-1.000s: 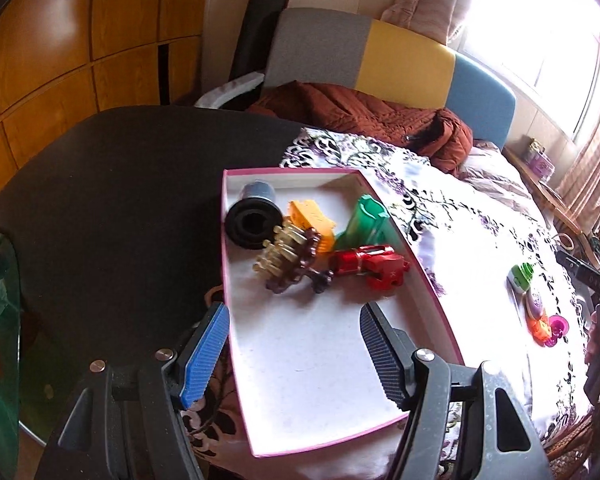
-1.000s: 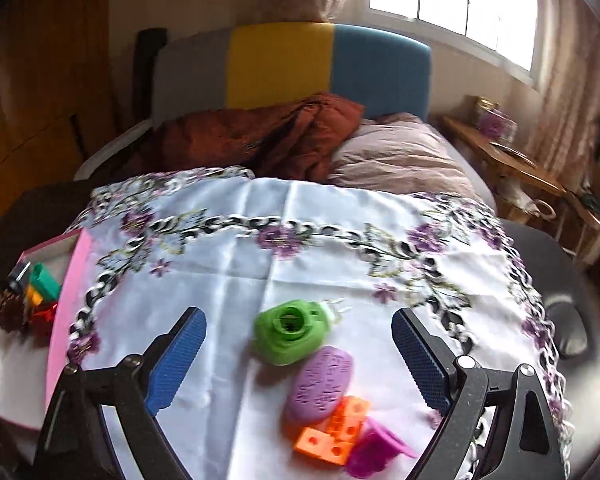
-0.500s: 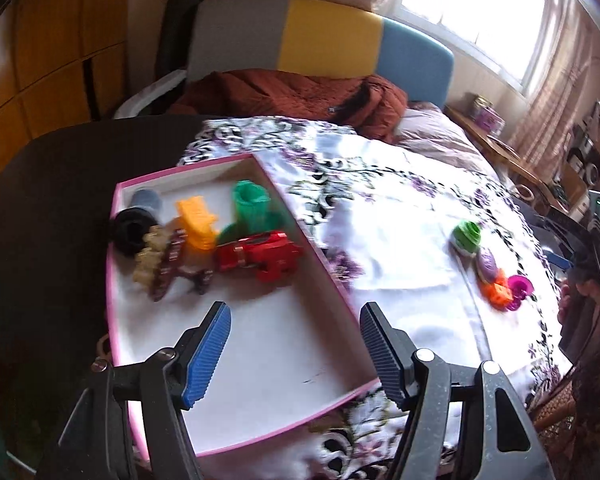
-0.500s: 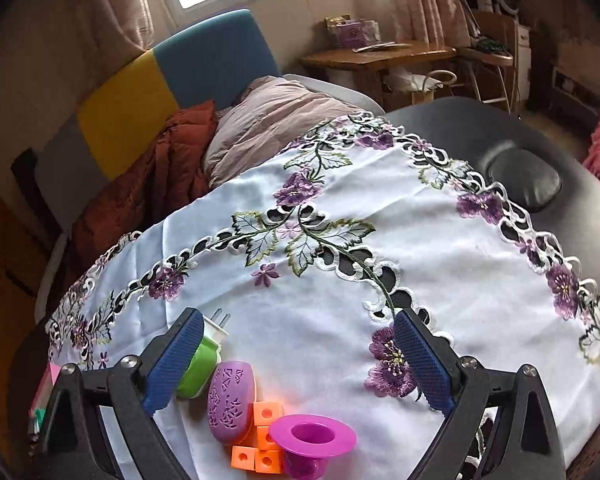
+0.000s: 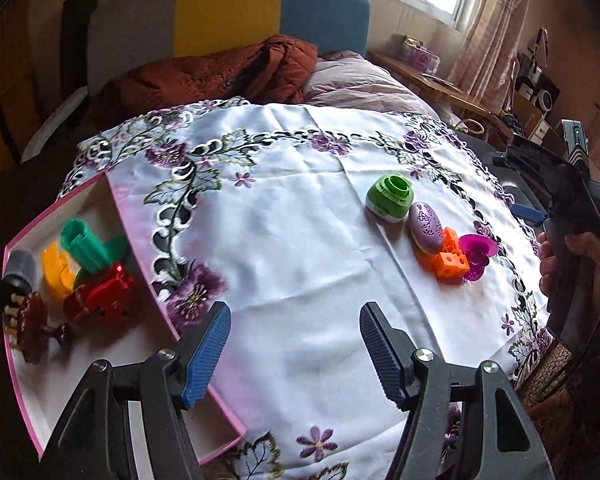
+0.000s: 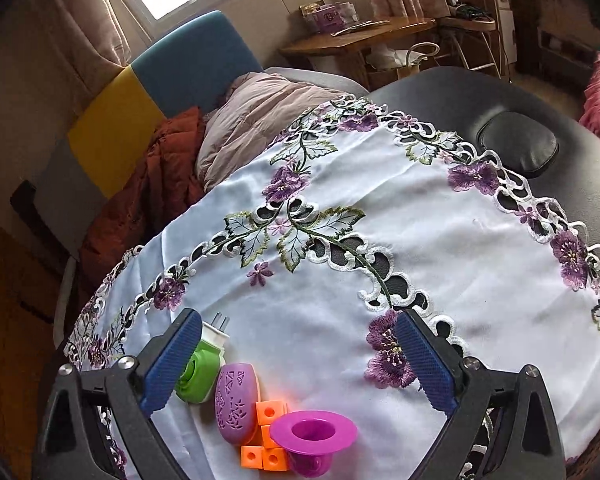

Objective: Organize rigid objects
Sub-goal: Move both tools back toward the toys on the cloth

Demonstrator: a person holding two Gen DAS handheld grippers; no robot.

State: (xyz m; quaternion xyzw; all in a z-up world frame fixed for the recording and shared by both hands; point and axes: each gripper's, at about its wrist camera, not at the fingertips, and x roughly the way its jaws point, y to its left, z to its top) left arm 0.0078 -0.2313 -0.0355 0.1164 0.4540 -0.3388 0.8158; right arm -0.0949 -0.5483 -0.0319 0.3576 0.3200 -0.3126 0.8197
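A pink-rimmed tray (image 5: 112,190) at the left holds a green piece (image 5: 86,246), a yellow piece (image 5: 56,270), a red toy (image 5: 100,298), a brown comb-like piece (image 5: 30,326) and a dark cylinder (image 5: 18,270). On the white cloth lie a green plug-in device (image 5: 390,198) (image 6: 198,372), a purple oval (image 5: 425,227) (image 6: 236,398), orange cubes (image 5: 452,260) (image 6: 266,440) and a magenta cup (image 5: 476,254) (image 6: 312,438). My left gripper (image 5: 294,350) hangs open over bare cloth beside the tray. My right gripper (image 6: 300,360) is open, low over that cluster.
An embroidered white cloth (image 6: 380,260) covers a dark round table (image 6: 540,108). A sofa with a rust blanket (image 5: 204,76) stands behind. A hand (image 5: 572,256) holding the right gripper's body shows at the right edge of the left wrist view.
The left gripper has swung right, off the tray and over the cloth. The right gripper has turned right and come lower and nearer over the cluster. Both stayed open.
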